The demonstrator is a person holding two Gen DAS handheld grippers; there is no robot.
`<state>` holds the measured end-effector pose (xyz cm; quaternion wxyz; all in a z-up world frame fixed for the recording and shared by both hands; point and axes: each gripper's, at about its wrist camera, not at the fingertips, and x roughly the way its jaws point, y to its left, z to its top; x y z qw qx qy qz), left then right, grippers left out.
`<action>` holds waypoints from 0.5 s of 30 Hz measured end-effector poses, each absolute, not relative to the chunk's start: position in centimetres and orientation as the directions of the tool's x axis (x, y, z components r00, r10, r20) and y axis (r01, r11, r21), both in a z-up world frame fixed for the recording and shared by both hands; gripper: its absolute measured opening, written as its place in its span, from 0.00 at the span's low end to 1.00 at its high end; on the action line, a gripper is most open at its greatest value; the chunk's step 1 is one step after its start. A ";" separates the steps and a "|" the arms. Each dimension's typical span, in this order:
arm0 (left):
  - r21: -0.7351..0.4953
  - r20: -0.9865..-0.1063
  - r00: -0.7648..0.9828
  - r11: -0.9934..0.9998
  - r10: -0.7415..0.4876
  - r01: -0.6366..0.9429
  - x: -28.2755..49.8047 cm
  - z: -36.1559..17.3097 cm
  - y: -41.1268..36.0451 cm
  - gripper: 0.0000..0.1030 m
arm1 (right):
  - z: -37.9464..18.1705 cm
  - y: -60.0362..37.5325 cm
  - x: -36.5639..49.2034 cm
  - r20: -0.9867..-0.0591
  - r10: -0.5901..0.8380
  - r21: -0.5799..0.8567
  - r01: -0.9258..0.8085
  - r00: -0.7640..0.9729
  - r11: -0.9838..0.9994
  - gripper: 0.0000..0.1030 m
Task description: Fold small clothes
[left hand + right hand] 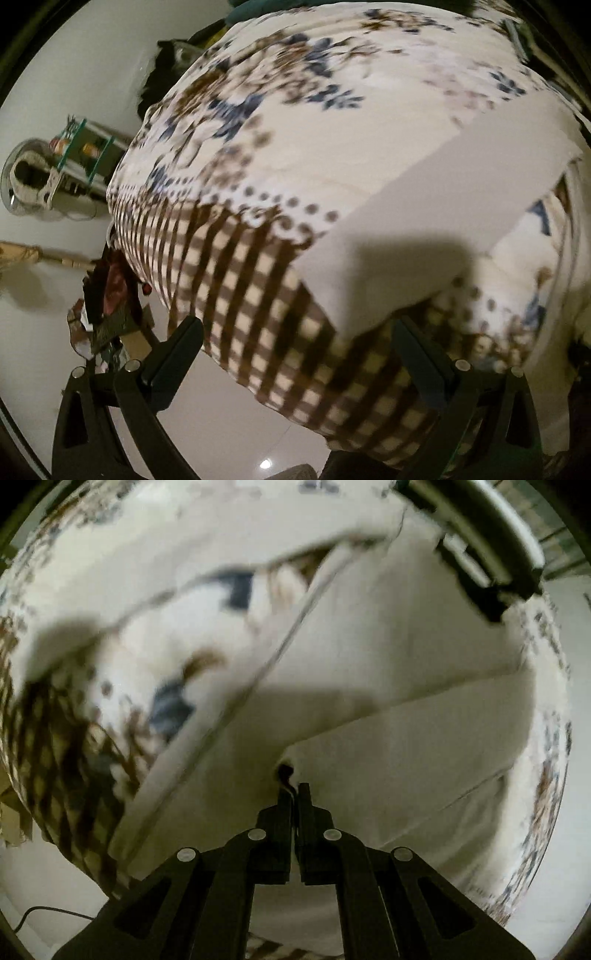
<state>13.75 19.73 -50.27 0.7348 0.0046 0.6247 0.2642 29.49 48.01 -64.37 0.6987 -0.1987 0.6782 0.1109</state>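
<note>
A white garment (424, 206) lies on a bed with a floral and checked cover (258, 155). In the left wrist view my left gripper (299, 332) is open, its jaws wide apart above the checked part of the cover, just short of the garment's near edge. In the right wrist view my right gripper (294, 792) is shut on a bunched fold of the white garment (388, 672), which spreads out ahead of it. The other gripper's dark body (476, 565) shows at the top right.
Beside the bed is pale floor (221, 424) with a shelf rack (85, 155), a fan-like round object (29, 177) and a heap of dark items (110, 306). A cable (48, 914) lies on the floor at the lower left of the right wrist view.
</note>
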 end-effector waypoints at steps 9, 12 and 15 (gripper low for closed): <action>-0.038 -0.992 0.120 0.799 0.044 -0.600 12.4 -52.2 26.5 1.00 | -61.8 36.9 32.4 -0.981 0.173 0.176 -0.032 -0.088 0.984 0.61; -0.146 -0.989 0.125 0.731 -0.083 -0.667 13.1 -54.8 27.5 0.95 | -62.1 33.3 32.5 -0.988 0.134 0.130 0.054 -0.080 0.990 0.61; -0.207 -0.978 0.144 0.668 -0.150 -0.715 14.2 -56.9 27.7 0.58 | -63.3 29.4 32.6 -0.985 0.135 0.116 0.167 -0.105 0.979 0.61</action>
